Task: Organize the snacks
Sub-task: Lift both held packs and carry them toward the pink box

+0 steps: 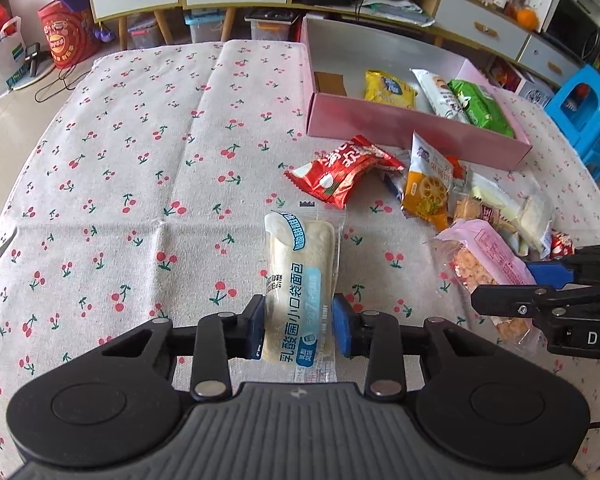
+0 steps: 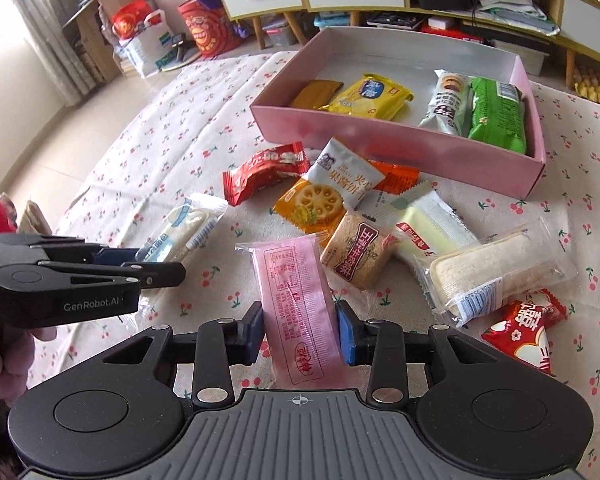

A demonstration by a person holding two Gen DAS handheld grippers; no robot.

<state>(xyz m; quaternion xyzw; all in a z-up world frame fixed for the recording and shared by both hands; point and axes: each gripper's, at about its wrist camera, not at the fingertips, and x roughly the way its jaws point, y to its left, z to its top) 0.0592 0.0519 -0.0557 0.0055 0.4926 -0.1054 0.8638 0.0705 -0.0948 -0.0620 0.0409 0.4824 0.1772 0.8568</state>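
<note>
Clamped in left claw [image 1: 299,320]: white bread packet [image 1: 300,280], held lengthwise for boxing. Clamped in right claw [image 2: 299,330]: pink wafer packet [image 2: 298,308], likewise. Beyond, loose snacks [image 2: 340,216] heaped on cherry-print tabletop [image 1: 140,160]; farther off, pink box [image 2: 400,148], partly filled.

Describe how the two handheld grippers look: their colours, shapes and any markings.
Both are matte black plastic with scissor-like linkage arms, silver rivets, a ribbed grey top plate and blue rubber pads. The left gripper reads "GenRobot.AI" on its side in the right wrist view. The right gripper shows the letters "DAS" in the left wrist view.
</note>
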